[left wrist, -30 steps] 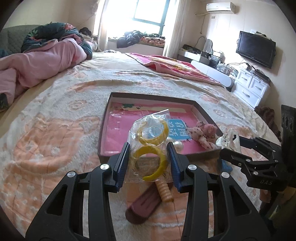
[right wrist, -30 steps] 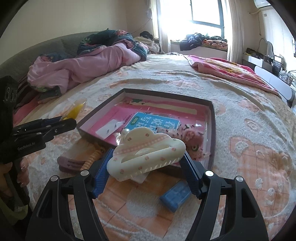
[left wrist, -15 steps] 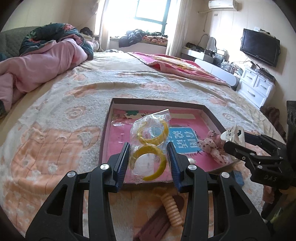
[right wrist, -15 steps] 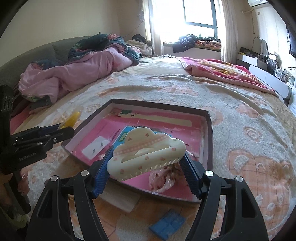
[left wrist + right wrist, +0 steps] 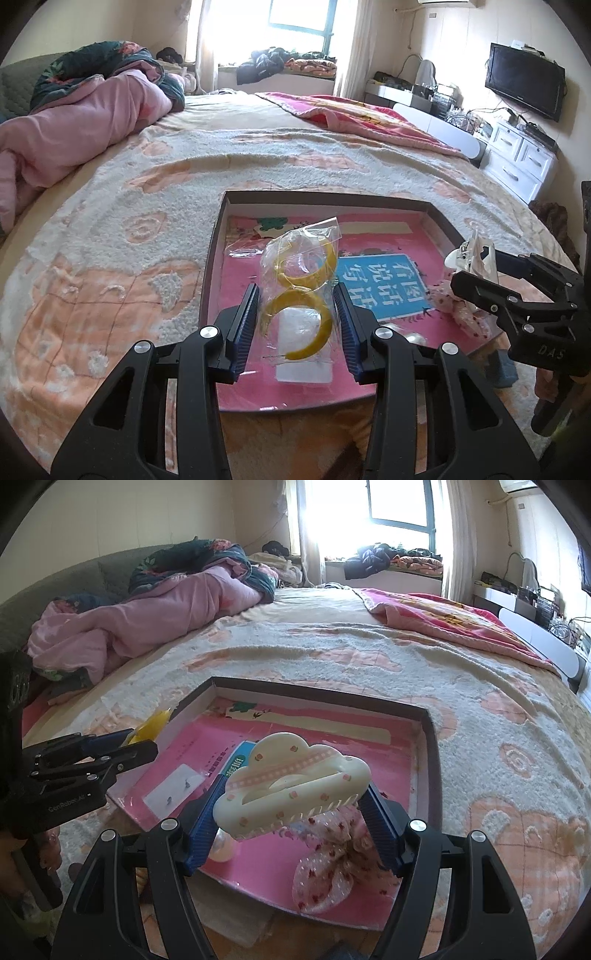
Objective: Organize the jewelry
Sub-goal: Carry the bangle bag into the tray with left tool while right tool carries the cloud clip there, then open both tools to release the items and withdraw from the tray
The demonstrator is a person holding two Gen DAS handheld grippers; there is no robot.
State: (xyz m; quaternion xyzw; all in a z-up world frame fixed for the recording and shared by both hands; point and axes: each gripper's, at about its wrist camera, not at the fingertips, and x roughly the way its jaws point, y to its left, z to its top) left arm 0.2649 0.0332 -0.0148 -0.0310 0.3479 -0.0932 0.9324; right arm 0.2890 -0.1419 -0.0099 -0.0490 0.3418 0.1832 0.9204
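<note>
Jewelry: a clear bag of yellow bangles [image 5: 297,295] and a cream cloud-shaped hair clip [image 5: 291,784], each carried over the open box [image 5: 441,221] on the bed [image 5: 147,206].
Left gripper [image 5: 297,312]: closed on the bag, which stands up between its fingers, over the near part of the box.
Right gripper [image 5: 291,812]: clamped on the hair clip, just above a spotted bow [image 5: 328,860] lying in the box beneath it.
Also in the box: a blue card [image 5: 380,284] and a pearl bead [image 5: 221,845] near the right gripper's left finger.
Risk: the slippery bag could slide out of the pads before it is lowered; the clip, held by its curved ends, could twist free or land on the bow and bead.
Change: a second ago both grippers sat short of the box, over the bedspread; now both are over the pink floor, and the dark clip seen below the left gripper is out of view.
</note>
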